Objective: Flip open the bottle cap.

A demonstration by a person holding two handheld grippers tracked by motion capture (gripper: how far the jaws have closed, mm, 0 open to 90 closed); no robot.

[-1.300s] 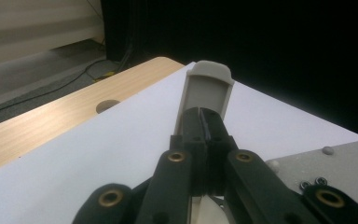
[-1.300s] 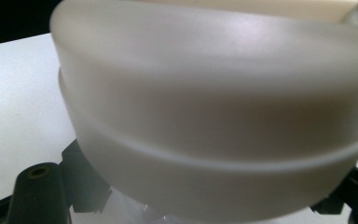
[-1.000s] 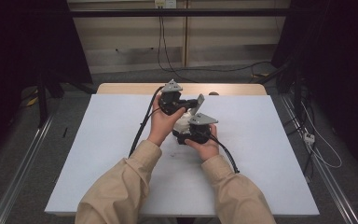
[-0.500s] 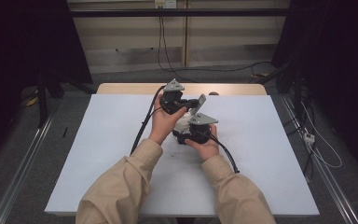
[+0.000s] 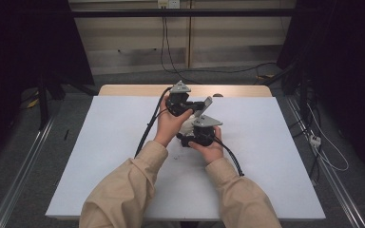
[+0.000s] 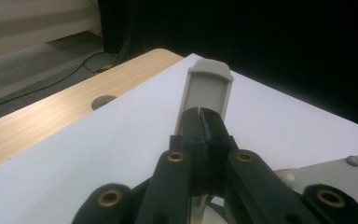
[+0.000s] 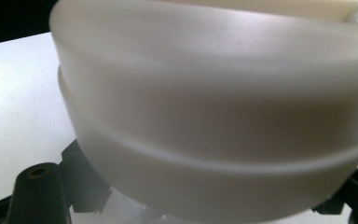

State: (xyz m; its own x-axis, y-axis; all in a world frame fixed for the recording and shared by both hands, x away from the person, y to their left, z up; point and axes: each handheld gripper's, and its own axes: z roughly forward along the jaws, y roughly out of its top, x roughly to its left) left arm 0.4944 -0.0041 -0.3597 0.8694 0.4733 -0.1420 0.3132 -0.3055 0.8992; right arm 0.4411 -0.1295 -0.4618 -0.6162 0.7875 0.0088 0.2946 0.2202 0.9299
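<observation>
In the high view both hands meet over the middle of the white table (image 5: 104, 156). My left gripper (image 5: 196, 105) is shut on a flat grey piece with a rounded end (image 5: 206, 103); in the left gripper view that grey piece (image 6: 206, 88) sticks up past the closed jaws of my left gripper (image 6: 204, 122). Just nearer the person, my right gripper (image 5: 191, 130) holds a round white container (image 5: 187, 126). The container's smooth ribbed wall (image 7: 214, 102) sits between the black jaws in the right gripper view. Where the grey piece joins the container is hidden.
A bare wooden strip (image 5: 128, 90) with a round hole (image 6: 103, 101) runs along the table's far edge. Black cables (image 5: 145, 135) trail from the grippers across the table. Metal rails (image 5: 24, 166) flank the table on the floor. Open white surface lies left and right of the hands.
</observation>
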